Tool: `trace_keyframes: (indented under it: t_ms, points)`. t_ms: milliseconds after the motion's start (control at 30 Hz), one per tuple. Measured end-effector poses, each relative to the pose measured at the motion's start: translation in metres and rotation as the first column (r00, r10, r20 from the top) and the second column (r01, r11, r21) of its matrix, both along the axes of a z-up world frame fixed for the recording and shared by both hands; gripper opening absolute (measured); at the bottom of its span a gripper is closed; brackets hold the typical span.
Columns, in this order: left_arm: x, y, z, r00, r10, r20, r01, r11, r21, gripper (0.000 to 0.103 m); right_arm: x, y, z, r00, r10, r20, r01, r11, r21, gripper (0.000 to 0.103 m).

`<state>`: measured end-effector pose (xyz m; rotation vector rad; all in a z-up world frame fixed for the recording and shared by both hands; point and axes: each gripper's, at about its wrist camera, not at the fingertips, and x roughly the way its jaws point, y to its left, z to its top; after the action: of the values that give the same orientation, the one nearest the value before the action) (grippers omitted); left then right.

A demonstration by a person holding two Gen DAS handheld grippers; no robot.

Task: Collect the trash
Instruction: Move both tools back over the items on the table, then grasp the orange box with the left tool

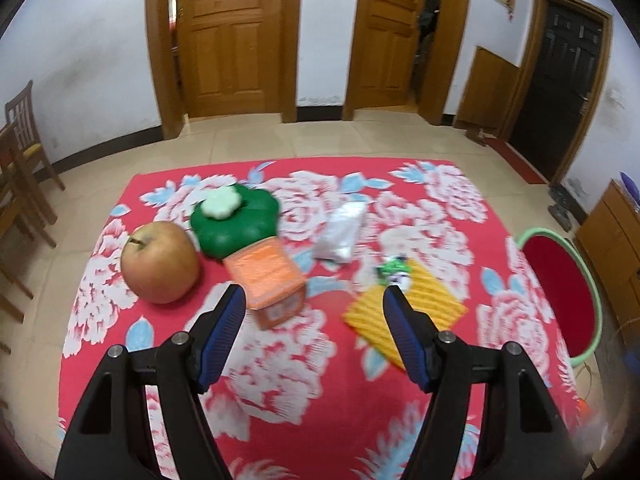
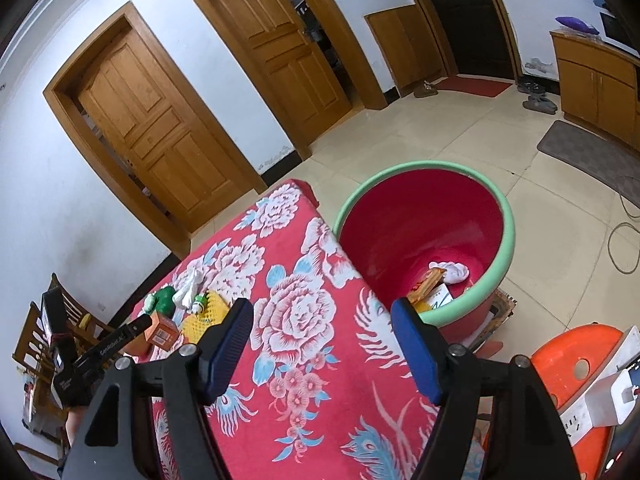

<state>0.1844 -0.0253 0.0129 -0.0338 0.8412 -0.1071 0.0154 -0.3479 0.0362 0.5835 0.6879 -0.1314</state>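
We see the left gripper (image 1: 312,304) spread wide, empty, above ribbed yellow wrapper (image 1: 416,308) on floral cloth (image 1: 288,368), right gripper (image 2: 322,320) likewise, only its view showing paper scraps in round red bin (image 2: 508,240).

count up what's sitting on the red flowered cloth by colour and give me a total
Green: 1, the green toy
Orange: 1, the orange carton
Yellow: 1, the yellow packet
Silver-white: 1, the crumpled wrapper
Reddish-tan: 1, the apple
Total: 5
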Motion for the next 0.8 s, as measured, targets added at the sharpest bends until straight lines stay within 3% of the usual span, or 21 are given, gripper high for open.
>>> trace_keyframes:
  t_ms: [400, 700, 800]
  points:
    - [0.029, 0.015, -0.026, 0.996, 0.073, -0.052, -0.073, 0.997, -0.001, 0.071, 0.015, 0.006, -0.015, 0.999, 0.016, -0.045, -0.017, 1.000, -0.006, 0.074]
    - [0.046, 0.006, -0.042, 0.994, 0.076, -0.073, -0.072, 0.996, 0.047, 0.070, 0.019, -0.001, -0.024, 0.998, 0.003, -0.065, -0.002, 1.000, 0.011, 0.074]
    - [0.046, 0.006, -0.044, 0.994, 0.076, -0.076, -0.071, 0.996, 0.063, 0.056, 0.015, -0.004, -0.024, 0.998, -0.006, -0.061, 0.007, 1.000, 0.015, 0.074]
